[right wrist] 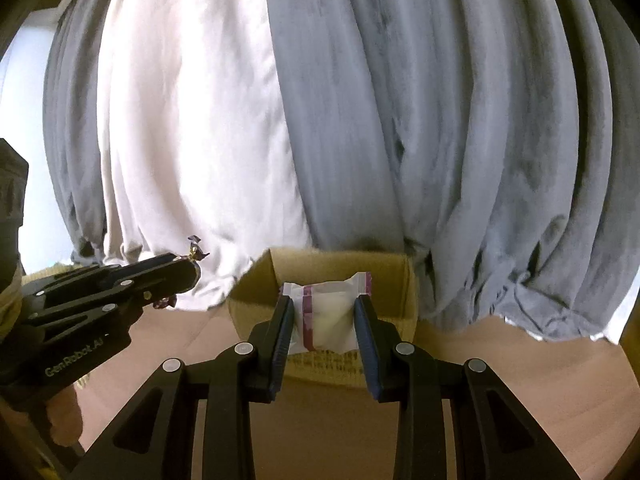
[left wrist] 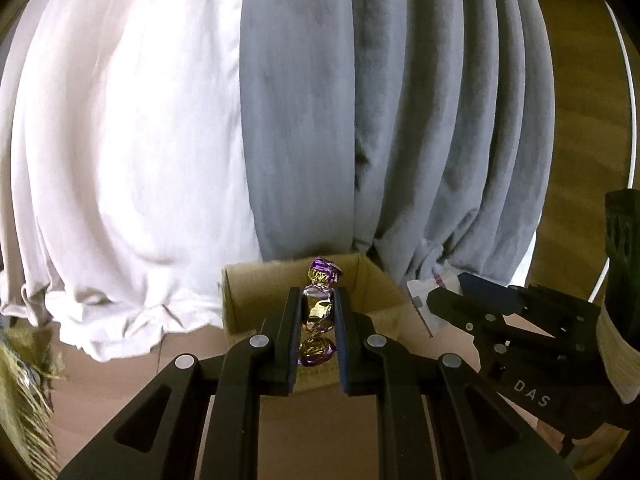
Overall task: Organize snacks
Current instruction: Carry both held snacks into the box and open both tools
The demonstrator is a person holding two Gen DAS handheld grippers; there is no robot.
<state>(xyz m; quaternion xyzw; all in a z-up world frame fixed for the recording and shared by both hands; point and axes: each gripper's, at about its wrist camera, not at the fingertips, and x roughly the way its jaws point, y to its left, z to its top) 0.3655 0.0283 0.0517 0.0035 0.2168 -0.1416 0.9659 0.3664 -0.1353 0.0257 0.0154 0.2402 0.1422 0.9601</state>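
My left gripper [left wrist: 317, 300] is shut on a purple and gold foil-wrapped candy [left wrist: 318, 307], held in front of an open cardboard box [left wrist: 248, 296]. My right gripper [right wrist: 323, 308] is shut on a white snack packet with a maroon stripe [right wrist: 326, 312], held just in front of the same cardboard box [right wrist: 256, 288]. In the right wrist view the left gripper [right wrist: 192, 268] is at the left with the candy's twisted end [right wrist: 196, 247] sticking out of it. In the left wrist view the right gripper [left wrist: 434, 300] comes in from the right with the white packet [left wrist: 424, 286].
White curtain [left wrist: 132, 160] and grey curtain [left wrist: 400, 120] hang right behind the box. The box stands on a reddish-brown table [right wrist: 520, 380]. A fringed olive cloth [left wrist: 24, 392] lies at the far left. A wooden wall [left wrist: 584, 120] is at the right.
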